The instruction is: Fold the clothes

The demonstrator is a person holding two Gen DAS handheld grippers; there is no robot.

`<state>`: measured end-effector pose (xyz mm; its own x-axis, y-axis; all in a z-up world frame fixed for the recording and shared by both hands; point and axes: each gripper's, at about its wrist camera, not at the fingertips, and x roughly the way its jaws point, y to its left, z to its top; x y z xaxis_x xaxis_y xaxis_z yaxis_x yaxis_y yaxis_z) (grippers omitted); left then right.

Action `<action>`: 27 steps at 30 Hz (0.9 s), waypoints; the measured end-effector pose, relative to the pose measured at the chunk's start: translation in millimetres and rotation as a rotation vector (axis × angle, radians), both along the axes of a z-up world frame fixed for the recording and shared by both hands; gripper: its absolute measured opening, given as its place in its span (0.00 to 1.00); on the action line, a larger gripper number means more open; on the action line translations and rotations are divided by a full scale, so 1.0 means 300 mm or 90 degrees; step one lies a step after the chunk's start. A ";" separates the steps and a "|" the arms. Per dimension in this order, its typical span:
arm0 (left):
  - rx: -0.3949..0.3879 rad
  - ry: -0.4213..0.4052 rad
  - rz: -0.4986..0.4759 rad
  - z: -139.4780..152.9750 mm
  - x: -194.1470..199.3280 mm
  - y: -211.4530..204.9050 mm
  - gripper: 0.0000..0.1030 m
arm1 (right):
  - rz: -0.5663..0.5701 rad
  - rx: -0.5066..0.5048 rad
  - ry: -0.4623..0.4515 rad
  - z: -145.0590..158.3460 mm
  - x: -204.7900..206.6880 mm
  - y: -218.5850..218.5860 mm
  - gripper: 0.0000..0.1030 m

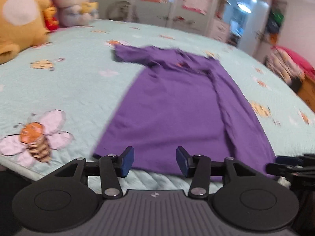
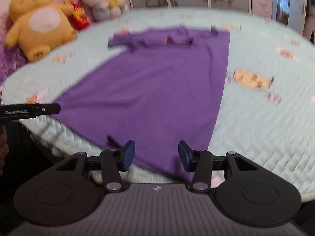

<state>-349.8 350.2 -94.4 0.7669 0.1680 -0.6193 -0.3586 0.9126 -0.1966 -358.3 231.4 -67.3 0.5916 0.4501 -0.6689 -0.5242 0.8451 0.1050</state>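
The purple shirt (image 1: 173,106) lies spread on the pale green bedspread (image 1: 65,90), its hem at the near edge of the bed, its collar toward the far side; 1 sleeve (image 1: 130,54) sticks out to the left, while the right side looks already turned in over the body, making a straight right edge in the right wrist view; so the fold seems barely begun, with the left sleeve, the left side and the lengthwise folds left to do. The left tool (image 1: 155,162) hovers just over the hem, released, nothing between its blue pads; the right tool (image 2: 156,156) likewise stands apart and empty above the hem's right corner. Plush toys (image 2: 39,21) sit well apart at the far-left side of the bed.
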 end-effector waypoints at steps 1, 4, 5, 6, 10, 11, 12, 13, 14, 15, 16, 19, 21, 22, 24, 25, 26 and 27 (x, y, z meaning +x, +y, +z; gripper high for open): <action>-0.009 0.002 0.019 -0.003 0.001 0.033 0.49 | -0.003 0.001 -0.012 0.013 0.007 0.006 0.49; -0.014 0.024 0.068 -0.016 0.013 0.096 0.50 | -0.010 0.014 -0.019 0.029 0.048 0.030 0.50; -0.016 0.031 0.085 -0.019 0.012 0.110 0.50 | -0.015 0.017 -0.010 0.022 0.065 0.045 0.50; -0.019 0.038 0.102 -0.021 0.009 0.123 0.50 | -0.021 0.019 -0.001 0.015 0.081 0.059 0.51; -0.035 0.052 0.126 -0.033 0.001 0.171 0.51 | -0.023 0.032 0.033 -0.010 0.100 0.109 0.53; -0.037 0.051 0.122 -0.036 0.002 0.175 0.52 | -0.013 0.035 0.027 -0.004 0.092 0.117 0.53; -0.039 0.049 0.120 -0.037 0.002 0.176 0.52 | -0.008 0.032 0.012 0.008 0.087 0.125 0.54; -0.040 0.046 0.119 -0.040 0.004 0.180 0.53 | -0.008 0.026 -0.010 0.025 0.081 0.134 0.56; -0.040 0.041 0.118 -0.042 0.007 0.184 0.54 | -0.009 0.023 -0.036 0.049 0.082 0.142 0.58; -0.038 0.037 0.118 -0.045 0.013 0.184 0.55 | -0.008 0.026 -0.056 0.077 0.089 0.150 0.63; -0.035 0.035 0.118 -0.048 0.017 0.181 0.58 | -0.005 0.032 -0.073 0.106 0.102 0.162 0.65; -0.040 0.031 0.109 -0.058 0.030 0.182 0.60 | 0.015 0.030 -0.119 0.189 0.170 0.239 0.66; -0.055 0.031 0.100 -0.065 0.034 0.189 0.61 | 0.033 0.013 -0.147 0.226 0.226 0.325 0.68; -0.061 0.029 0.097 -0.068 0.035 0.193 0.62 | 0.041 0.004 -0.161 0.244 0.254 0.369 0.69; -0.075 0.025 0.089 -0.073 0.034 0.204 0.64 | 0.077 -0.018 -0.192 0.262 0.315 0.475 0.70; -0.082 0.024 0.084 -0.076 0.036 0.209 0.66 | 0.092 -0.029 -0.201 0.262 0.349 0.532 0.70; -0.089 0.025 0.078 -0.079 0.040 0.213 0.68 | 0.106 -0.041 -0.211 0.261 0.384 0.590 0.70; -0.095 0.023 0.072 -0.080 0.046 0.217 0.68 | 0.118 -0.054 -0.212 0.251 0.424 0.651 0.70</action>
